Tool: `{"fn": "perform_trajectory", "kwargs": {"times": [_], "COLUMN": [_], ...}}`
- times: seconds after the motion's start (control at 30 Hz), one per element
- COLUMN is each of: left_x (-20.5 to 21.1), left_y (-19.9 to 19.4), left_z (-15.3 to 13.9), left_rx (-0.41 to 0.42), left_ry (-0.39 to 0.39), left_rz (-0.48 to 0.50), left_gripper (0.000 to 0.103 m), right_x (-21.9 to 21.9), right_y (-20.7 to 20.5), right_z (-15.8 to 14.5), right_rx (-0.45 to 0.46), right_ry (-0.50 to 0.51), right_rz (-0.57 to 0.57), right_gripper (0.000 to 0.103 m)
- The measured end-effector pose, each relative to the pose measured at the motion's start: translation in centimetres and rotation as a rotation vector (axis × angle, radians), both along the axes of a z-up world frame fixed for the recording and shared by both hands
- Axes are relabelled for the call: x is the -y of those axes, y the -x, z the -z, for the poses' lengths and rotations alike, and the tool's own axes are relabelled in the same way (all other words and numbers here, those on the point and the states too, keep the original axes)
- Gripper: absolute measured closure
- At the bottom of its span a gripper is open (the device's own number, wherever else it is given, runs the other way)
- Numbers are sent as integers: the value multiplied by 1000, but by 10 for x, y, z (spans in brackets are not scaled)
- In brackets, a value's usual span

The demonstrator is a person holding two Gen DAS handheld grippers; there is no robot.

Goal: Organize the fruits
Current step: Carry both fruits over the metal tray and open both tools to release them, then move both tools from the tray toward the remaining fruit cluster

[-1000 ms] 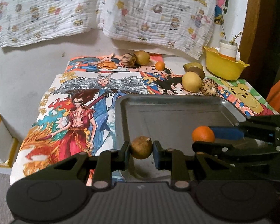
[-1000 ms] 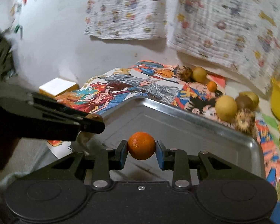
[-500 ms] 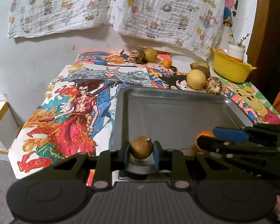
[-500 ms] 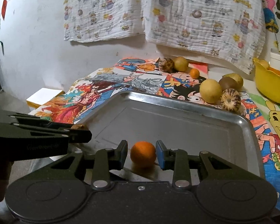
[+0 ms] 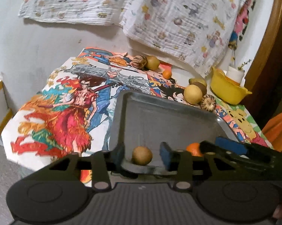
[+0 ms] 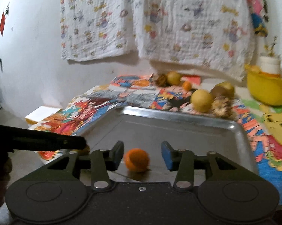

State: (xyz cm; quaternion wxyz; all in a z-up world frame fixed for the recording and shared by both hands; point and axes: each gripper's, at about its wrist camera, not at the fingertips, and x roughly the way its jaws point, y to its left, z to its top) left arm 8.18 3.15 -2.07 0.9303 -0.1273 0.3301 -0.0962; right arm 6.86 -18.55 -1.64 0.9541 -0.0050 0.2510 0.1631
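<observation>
With both my tongs spread wide, two small fruits sit free at the near edge of the metal tray [image 5: 178,112].

Between my left tongs [image 5: 142,154] lies the brown round fruit [image 5: 142,155], touching neither pad; my right tongs [image 6: 142,155] frame the small orange [image 6: 136,160] the same way. Both look light, firm and prone to rolling on smooth metal, so I'd grip each across its widest middle, gently. Farther off on the tabletop [image 5: 47,112] wait the yellow round fruit [image 5: 193,94] and others, near the yellow bowl [image 5: 229,91].
</observation>
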Motion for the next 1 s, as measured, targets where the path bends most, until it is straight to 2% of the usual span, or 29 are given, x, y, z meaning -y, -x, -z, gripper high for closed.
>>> {"fn": "perform_trajectory", "kwargs": {"times": [0.13,0.23,0.3,0.37,0.43,0.77,0.87,1.0], "left_x": [3,2,0,-3,-4,1,3,8], "left_y": [10,15,20,26,31,49,49,40], "left_z": [0,-3,-7,-10,-12,-15,-13,-6], "left_rx": [44,75,107,136,162,194,161,29], "left_ry": [-25,-26,-23,-19,-29,-143,-171,-316], "left_rz": [-3,-16,-30,-33,-46,-5,28,97], "left_gripper": [35,19,14,0,0,0,0,0], "right_x": [12,18,21,23,24,25,25,27], "right_y": [6,11,13,17,22,47,50,43], "right_z": [0,0,0,-1,-3,-7,-4,-3], "right_rx": [22,41,54,63,75,95,81,31], "right_ry": [-17,-52,-92,-109,-103,2,48,106], "right_rz": [0,-9,-18,-25,-30,-48,-44,12], "right_gripper": [38,23,10,4,1,1,1,1]}}
